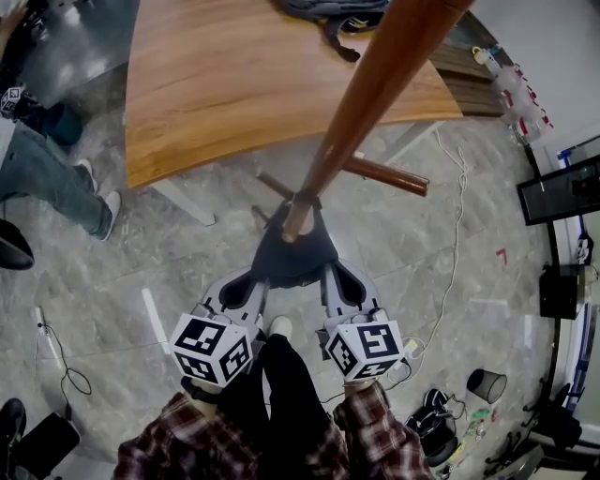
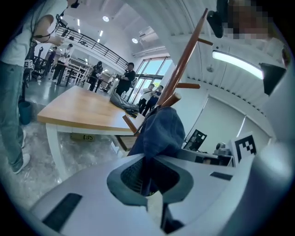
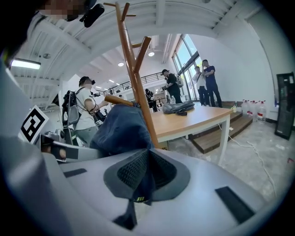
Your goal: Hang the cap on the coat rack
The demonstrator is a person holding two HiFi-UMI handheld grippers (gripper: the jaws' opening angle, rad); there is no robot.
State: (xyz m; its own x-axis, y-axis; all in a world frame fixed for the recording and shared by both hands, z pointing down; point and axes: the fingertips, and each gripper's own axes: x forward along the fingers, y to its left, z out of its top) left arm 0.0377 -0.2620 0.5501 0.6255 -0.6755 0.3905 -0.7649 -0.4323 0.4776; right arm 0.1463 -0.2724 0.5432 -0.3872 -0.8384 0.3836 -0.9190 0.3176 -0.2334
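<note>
A dark blue cap (image 1: 292, 253) is draped against the brown coat rack (image 1: 375, 84), right at a peg tip (image 1: 297, 221). My left gripper (image 1: 257, 283) is shut on the cap's left edge. The right gripper (image 1: 329, 278) is shut on its right edge. In the left gripper view the cap (image 2: 159, 131) bulges ahead of the left gripper (image 2: 147, 184), just under a peg (image 2: 171, 98). The right gripper view shows the cap (image 3: 120, 130) beyond the right gripper (image 3: 138, 191), with a peg (image 3: 117, 100) poking out over its top and the rack's pole (image 3: 133, 78) behind.
A wooden table (image 1: 234, 75) stands just beyond the rack, with a dark backpack (image 1: 333, 14) on it. The rack's foot bar (image 1: 389, 175) lies on the floor. A person's legs (image 1: 47, 178) are at the left. A white cable (image 1: 457, 244), a black bin (image 1: 486, 384) and shoes (image 1: 431, 427) are at the right.
</note>
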